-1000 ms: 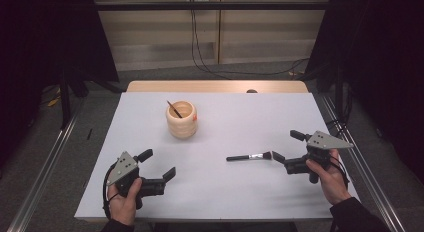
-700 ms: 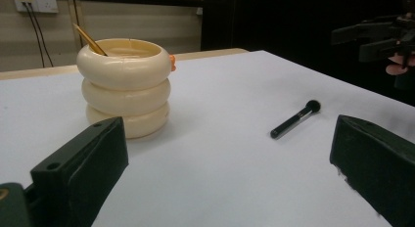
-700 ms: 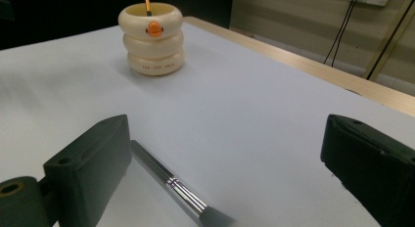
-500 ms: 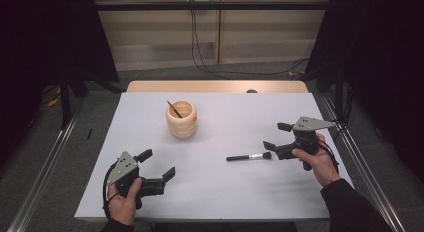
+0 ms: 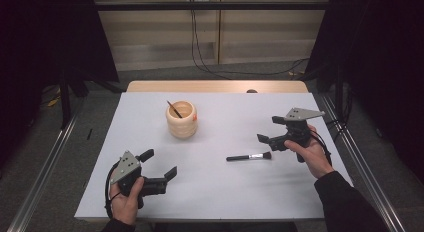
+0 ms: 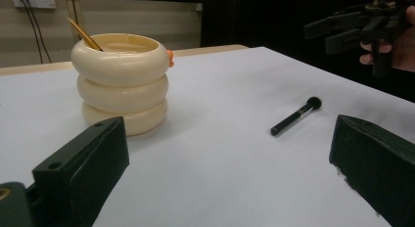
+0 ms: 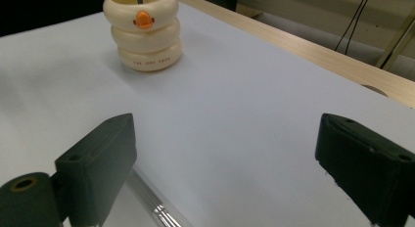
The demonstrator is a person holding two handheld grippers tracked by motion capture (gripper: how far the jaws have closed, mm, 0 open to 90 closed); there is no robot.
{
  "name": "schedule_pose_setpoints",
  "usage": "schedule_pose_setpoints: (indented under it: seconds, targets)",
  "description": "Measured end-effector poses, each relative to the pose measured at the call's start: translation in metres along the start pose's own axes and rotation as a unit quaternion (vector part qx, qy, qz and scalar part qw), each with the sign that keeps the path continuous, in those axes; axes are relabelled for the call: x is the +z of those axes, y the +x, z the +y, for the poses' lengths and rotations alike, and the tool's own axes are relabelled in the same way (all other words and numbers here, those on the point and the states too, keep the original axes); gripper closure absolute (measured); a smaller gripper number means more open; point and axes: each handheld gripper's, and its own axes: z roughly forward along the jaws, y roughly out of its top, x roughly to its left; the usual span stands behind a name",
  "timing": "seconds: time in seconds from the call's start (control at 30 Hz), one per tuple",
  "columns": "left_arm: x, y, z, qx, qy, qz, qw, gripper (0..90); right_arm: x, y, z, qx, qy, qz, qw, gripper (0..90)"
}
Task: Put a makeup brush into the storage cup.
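Two grippers are in your hands, and neither one carries anything. Your right gripper (image 5: 272, 132) hangs with its jaws spread wide, raised off the worktop (image 5: 220, 192) just above and beside the bristle end of the makeup brush (image 5: 248, 156). That brush lies flat on the white sheet, well apart from the cream ringed holder (image 5: 181, 120) and toward your right hand's side of it, with its handle pointing back toward the holder's side and its dark bristle head toward the right gripper. In the right gripper view a shiny length of the brush (image 7: 156, 207) shows low between the jaws, so it sits under the gripper rather than inside the jaws' reach. Your left gripper (image 5: 159, 164) rests near the front edge of the worktop, on the near side of the holder, jaws also wide apart, and it looks idle.

One thin stick-like tool (image 5: 174, 109) already leans inside the holder. The step in hand looks like the approach for a pick of the brush, probably to stand it in the holder too. For the next move, lower the right gripper until the jaws straddle the handle, square them across it, and close on the shaft. Keep the jaw tips just clear of the sheet so the thin handle does not roll away.
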Motion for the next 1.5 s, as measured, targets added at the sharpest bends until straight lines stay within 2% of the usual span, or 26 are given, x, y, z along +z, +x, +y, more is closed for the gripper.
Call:
schedule_pose_setpoints:
  seconds: [0.07,0.1,0.17,0.23,0.37,0.43,0.53,0.6,0.63,0.67,0.77,0.83,0.9,0.93,1.03,1.07,1.1,1.2,1.23,1.27,1.33,1.37,1.4,1.43,1.47,1.5]
  targets:
    - [0.0,0.0,0.0,0.001,-0.001,-0.004,1.0,1.1,0.001,-0.001,0.002,-0.012,0.02,0.021,0.9995,2.5]
    - [0.0,0.0,0.0,0.001,-0.001,-0.003,1.0,1.1,0.002,-0.001,0.004,-0.005,0.031,0.045,0.9985,3.2]
    - [-0.001,0.001,0.0,0.005,0.005,-0.004,1.0,1.1,0.003,-0.001,0.006,-0.019,0.055,0.071,0.9957,8.0]
    - [-0.001,0.001,0.0,0.0,0.002,-0.002,1.0,1.2,0.007,-0.001,0.006,-0.031,0.08,0.079,0.9932,8.2]
    - [-0.002,0.001,0.0,-0.002,-0.001,-0.01,0.9999,1.4,0.016,-0.001,0.006,-0.049,0.127,0.099,0.9857,8.2]
    - [-0.002,0.002,0.0,-0.003,0.0,-0.012,0.9999,1.5,0.02,0.001,0.005,-0.055,0.152,0.106,0.9812,7.7]
    - [-0.002,0.002,0.0,-0.001,0.0,-0.008,1.0,1.5,0.025,0.004,0.005,-0.072,0.177,0.119,0.9743,12.3]
    - [-0.002,0.002,0.0,-0.001,0.001,-0.009,1.0,1.4,0.03,0.005,0.006,-0.083,0.193,0.133,0.9687,14.3]
    - [-0.002,0.002,0.0,-0.001,0.001,-0.007,1.0,1.4,0.032,0.006,0.006,-0.085,0.206,0.136,0.9652,15.2]
    - [-0.002,0.002,0.0,-0.001,0.001,-0.008,1.0,1.4,0.035,0.007,0.006,-0.098,0.22,0.143,0.9601,18.0]
    - [-0.003,0.003,0.0,-0.006,-0.003,-0.005,1.0,1.1,0.041,0.009,0.006,-0.108,0.245,0.159,0.9502,25.2]
    - [-0.002,0.003,0.0,-0.006,-0.002,-0.004,1.0,1.4,0.044,0.01,0.007,-0.119,0.25,0.17,0.9457,28.4]
    - [-0.002,0.003,0.0,-0.003,-0.001,-0.005,1.0,1.2,0.046,0.011,0.009,-0.128,0.254,0.167,0.9439,28.5]
    - [-0.002,0.003,0.0,-0.003,0.0,-0.003,1.0,1.4,0.048,0.011,0.01,-0.132,0.262,0.17,0.941,30.3]
    - [-0.002,0.002,0.0,0.003,0.002,-0.003,1.0,1.3,0.053,0.013,0.013,-0.149,0.288,0.187,0.9273,42.7]
    - [-0.001,0.002,0.0,0.005,0.003,-0.003,1.0,1.3,0.055,0.014,0.014,-0.155,0.296,0.187,0.9238,42.8]
    - [-0.001,0.002,0.0,0.009,0.004,-0.004,0.9999,1.2,0.057,0.015,0.015,-0.157,0.304,0.179,0.9224,43.5]
    - [-0.001,0.002,0.0,0.012,0.007,-0.006,0.9999,1.2,0.06,0.013,0.017,-0.167,0.323,0.173,0.9153,48.8]
    - [-0.001,0.002,0.0,0.009,0.006,-0.005,0.9999,1.2,0.06,0.013,0.018,-0.164,0.332,0.174,0.9125,52.1]
    - [-0.001,0.002,0.0,0.008,0.006,-0.005,0.9999,1.3,0.062,0.013,0.018,-0.173,0.338,0.18,0.9075,54.8]
    - [-0.001,0.001,0.0,0.01,0.006,-0.002,0.9999,1.3,0.062,0.012,0.018,-0.178,0.349,0.178,0.9027,57.3]
    - [-0.001,0.001,0.0,0.01,0.007,-0.003,0.9999,1.3,0.063,0.012,0.017,-0.181,0.356,0.184,0.8982,58.7]
    - [-0.001,0.001,0.0,0.01,0.008,-0.003,0.9999,1.3,0.064,0.012,0.017,-0.182,0.361,0.183,0.896,59.4]
    - [0.0,0.001,0.0,0.009,0.008,-0.008,0.9999,1.3,0.064,0.013,0.016,-0.179,0.365,0.182,0.8955,60.7]
    - [0.0,0.001,0.0,0.012,0.009,-0.007,0.9999,1.2,0.066,0.012,0.015,-0.188,0.358,0.188,0.8952,62.1]
    - [0.0,0.001,0.0,0.012,0.009,-0.007,0.9999,1.3,0.066,0.013,0.014,-0.186,0.367,0.184,0.8929,62.3]
